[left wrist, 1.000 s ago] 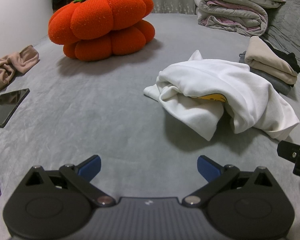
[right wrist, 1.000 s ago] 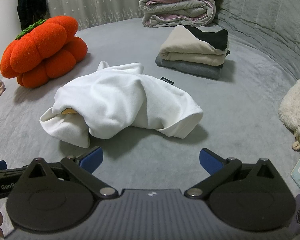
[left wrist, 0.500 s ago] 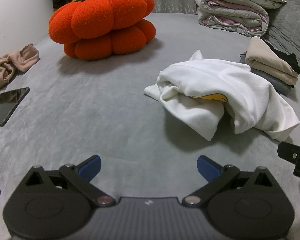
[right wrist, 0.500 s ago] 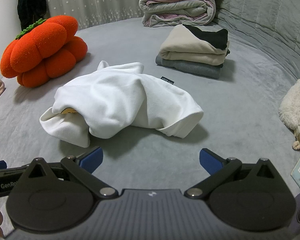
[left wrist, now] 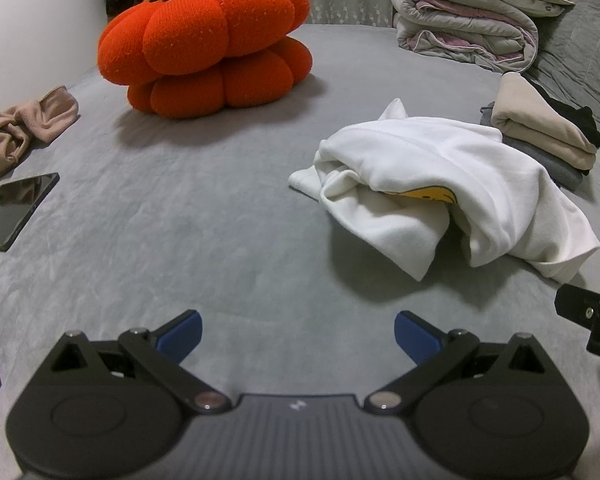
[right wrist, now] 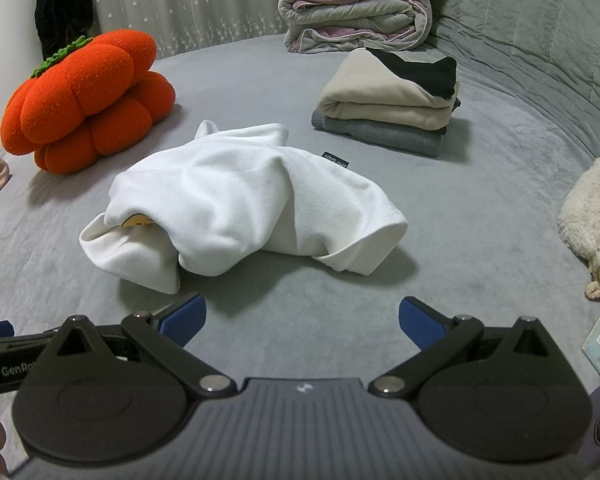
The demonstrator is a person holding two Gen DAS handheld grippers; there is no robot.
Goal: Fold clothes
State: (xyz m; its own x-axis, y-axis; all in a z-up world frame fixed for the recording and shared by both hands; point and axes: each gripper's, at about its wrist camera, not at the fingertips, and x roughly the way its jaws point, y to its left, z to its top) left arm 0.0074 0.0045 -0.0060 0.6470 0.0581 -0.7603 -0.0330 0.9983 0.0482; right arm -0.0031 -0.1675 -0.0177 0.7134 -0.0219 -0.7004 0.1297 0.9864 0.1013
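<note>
A crumpled white sweatshirt (right wrist: 240, 196) lies in a loose heap on the grey bed cover (right wrist: 480, 208), and it is the landmark for the places here. A small part of a yellow print (left wrist: 428, 195) shows under 1 of its folds, and a small black label (right wrist: 334, 159) sticks out at its far edge. The left gripper (left wrist: 298, 334) hovers over bare cover on the near side of the sweatshirt, its 2 blue-tipped fingers (left wrist: 180, 330) spread wide, holding nothing and not touching the cloth. The right gripper (right wrist: 302, 320) is also on the near side of the sweatshirt, close to its front edge, with its jaws spread wide in the same way and empty. Behind the sweatshirt and to its right stands a stack of folded clothes (right wrist: 388, 108): a grey piece at the bottom, a beige one over it and a black one on top. Farther behind this stack lies a rolled grey and pink quilt (right wrist: 356, 12). Behind the sweatshirt to its left sits an orange pumpkin-shaped cushion (left wrist: 208, 46) with a green top. Well apart to the left of the sweatshirt lie a beige garment (left wrist: 24, 128), not folded, and a dark phone (left wrist: 14, 208). To the right of the sweatshirt a fluffy cream plush thing (right wrist: 592, 220) is partly in view.
</note>
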